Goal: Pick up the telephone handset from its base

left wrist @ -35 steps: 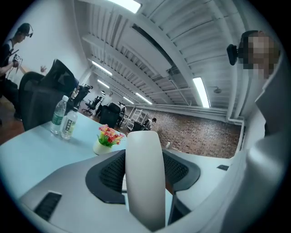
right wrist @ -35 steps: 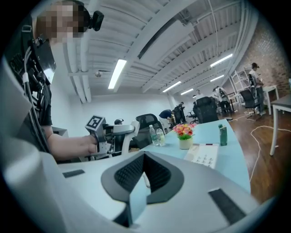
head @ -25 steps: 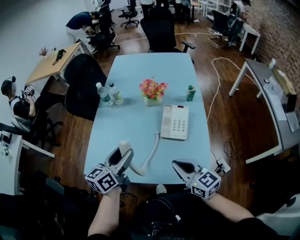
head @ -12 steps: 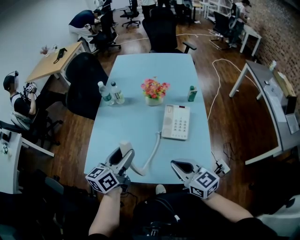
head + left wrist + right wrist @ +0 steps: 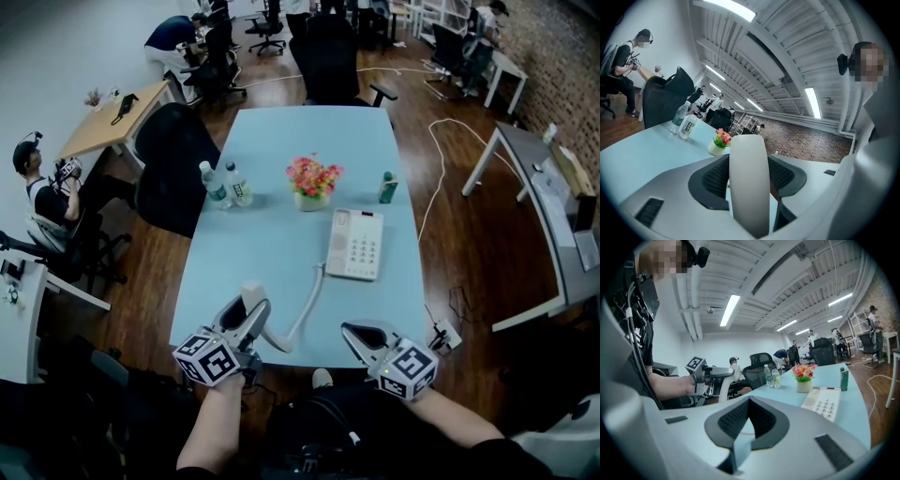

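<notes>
The L tongs (image 5: 242,323) are closed on the white plastic telephone handset (image 5: 749,187). Its smooth back fills the gap btw. the two dark ribbed pads, and the jaws stand wide because the body is thick. The grip is across the middle part, I think so that it balances and neither end tips down. The handset stands nearly upright in the jaws.

The R tongs (image 5: 352,331) hold nothing. Their tips meet, and only table shows through the gap behind them. They hang at the near edge, nearer to the person than the base, probably kept out of the way, as one hand is enough here.

The white phone base with grey keypad (image 5: 355,244) lies flat and its cradle is empty. The handset is well apart from it, to the near-left, over the edge of the light-blue table (image 5: 272,234), so the pick-up looks done. The white cord (image 5: 305,305) runs from the base's near-left corner to the handset w/ slack, so it does not seem to drag the base.

Beyond the base and to its left stands a white pot of pink flowers (image 5: 312,180).
</notes>
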